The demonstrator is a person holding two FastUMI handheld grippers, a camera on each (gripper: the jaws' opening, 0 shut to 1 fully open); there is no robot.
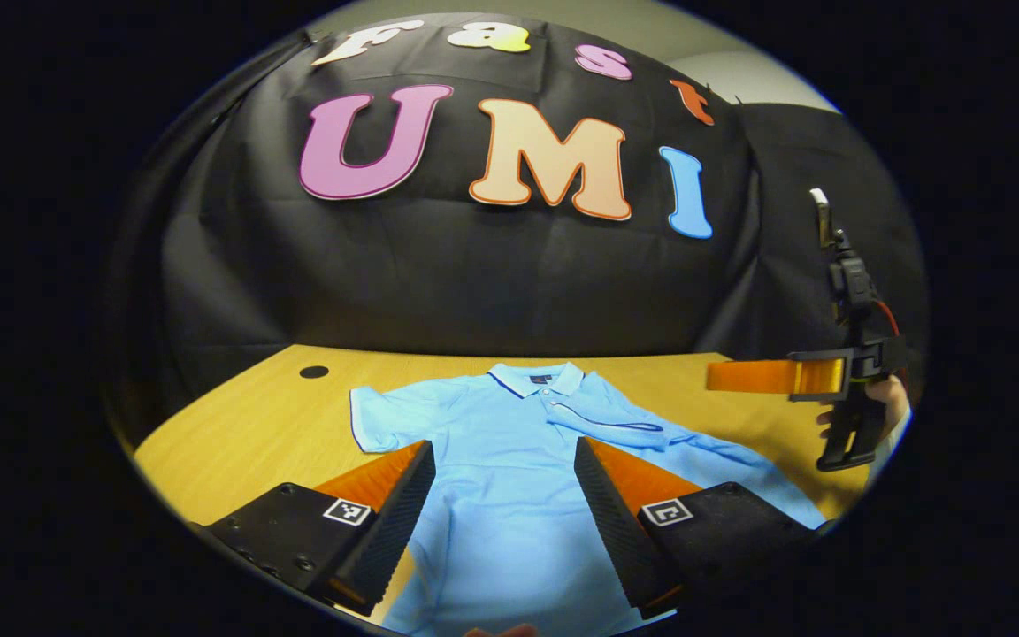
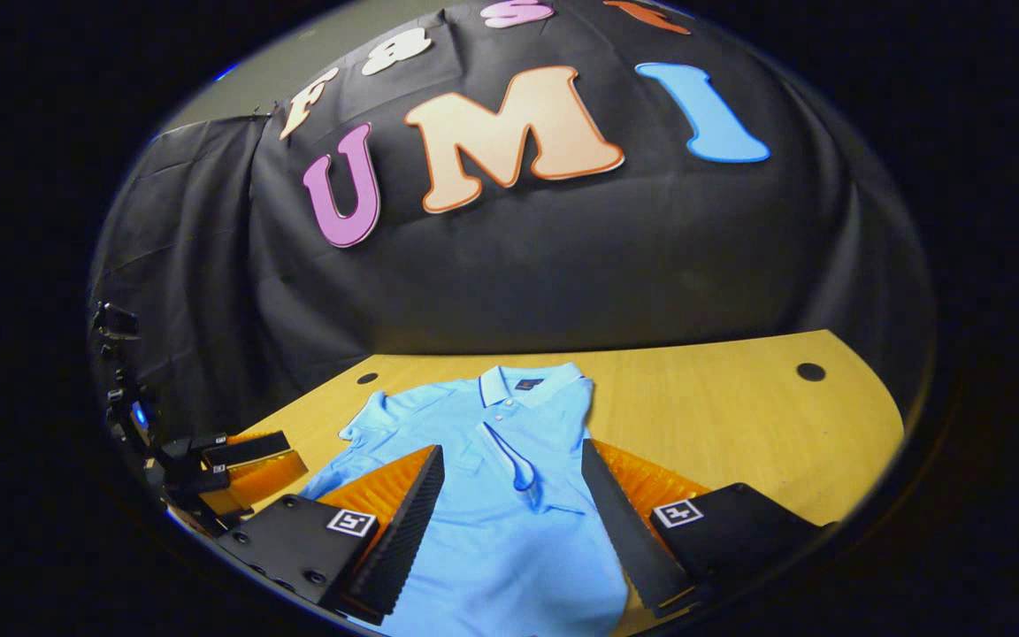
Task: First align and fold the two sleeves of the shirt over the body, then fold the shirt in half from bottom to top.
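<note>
Both tools open, holding nothing, hovering over the light blue polo shirt (image 1: 492, 478), which lies flat on the wooden tabletop (image 1: 244, 425), collar toward the booth wall. Left tool (image 1: 502, 522) jaws spread above the shirt body. Left sleeve (image 1: 386, 416) spread out flat, not folded. Right sleeve (image 1: 607, 420) already folded in over the chest. Right tool (image 2: 509, 531) jaws apart too, above the torso near the folded sleeve; it also shows at the far right of the left gripper view, raised off the tabletop. Step: sleeve folding, probably half done. Next: likely left tool grips the left sleeve edge, carries it across the body to match.
</note>
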